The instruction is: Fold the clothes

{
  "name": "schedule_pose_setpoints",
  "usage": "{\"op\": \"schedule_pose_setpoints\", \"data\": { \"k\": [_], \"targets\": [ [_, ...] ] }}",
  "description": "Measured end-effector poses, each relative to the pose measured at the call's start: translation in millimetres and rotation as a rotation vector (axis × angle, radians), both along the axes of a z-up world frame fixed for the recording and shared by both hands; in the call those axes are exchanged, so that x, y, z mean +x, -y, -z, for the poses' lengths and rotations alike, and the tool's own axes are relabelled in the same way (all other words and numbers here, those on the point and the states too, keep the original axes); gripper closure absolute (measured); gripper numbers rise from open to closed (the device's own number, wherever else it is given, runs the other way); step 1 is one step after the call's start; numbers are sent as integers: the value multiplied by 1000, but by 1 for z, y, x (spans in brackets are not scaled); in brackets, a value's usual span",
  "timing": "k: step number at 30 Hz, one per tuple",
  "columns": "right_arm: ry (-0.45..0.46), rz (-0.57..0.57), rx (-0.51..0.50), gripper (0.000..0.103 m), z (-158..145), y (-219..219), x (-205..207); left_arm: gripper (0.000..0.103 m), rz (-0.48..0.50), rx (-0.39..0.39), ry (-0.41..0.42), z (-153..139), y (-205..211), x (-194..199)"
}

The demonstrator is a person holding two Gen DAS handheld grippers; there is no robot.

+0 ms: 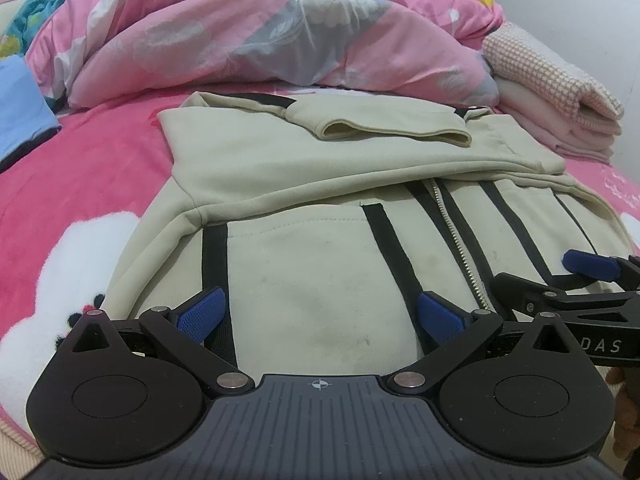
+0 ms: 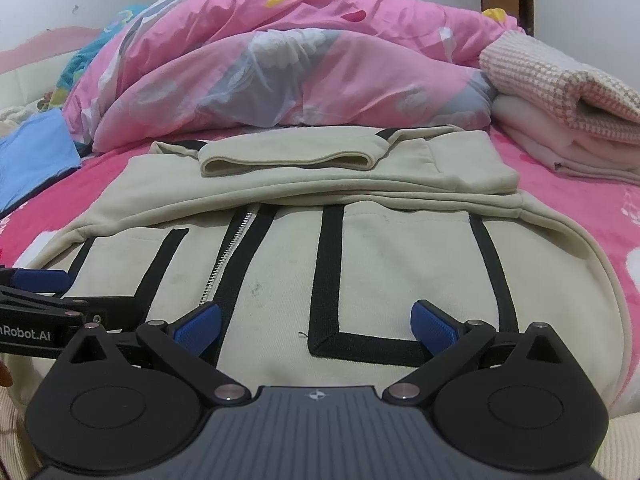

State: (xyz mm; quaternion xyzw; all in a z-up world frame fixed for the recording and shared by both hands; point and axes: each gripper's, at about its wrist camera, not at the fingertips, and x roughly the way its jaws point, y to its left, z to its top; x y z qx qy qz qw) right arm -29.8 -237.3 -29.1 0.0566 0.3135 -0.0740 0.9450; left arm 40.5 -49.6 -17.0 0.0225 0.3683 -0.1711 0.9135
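One L-shaped stripe [image 2: 328, 280], right view only

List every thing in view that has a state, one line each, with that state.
Beige jacket: flat on the bed, sleeves folded across the chest, zipper closed.
Left tool: open, nothing between its pads, over the jacket's near hem.
Right tool: open, nothing between its pads, over the near hem.
Pink quilt: bunched behind the jacket.
Checked blanket: folded, stacked at the right.
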Motion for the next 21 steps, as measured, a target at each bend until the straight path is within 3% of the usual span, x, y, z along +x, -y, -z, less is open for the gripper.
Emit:
{"op": "schedule_pose_setpoints", "data": {
  "k": [11, 21],
  "targets": [
    [-35, 21, -14, 0, -5, -3, 1, 0, -5, -11, -15, -1, -2, 0],
    [8, 10, -3, 0, -26, 4, -20, 0, -25, 6, -26, -1, 1, 2]
  ]
}}
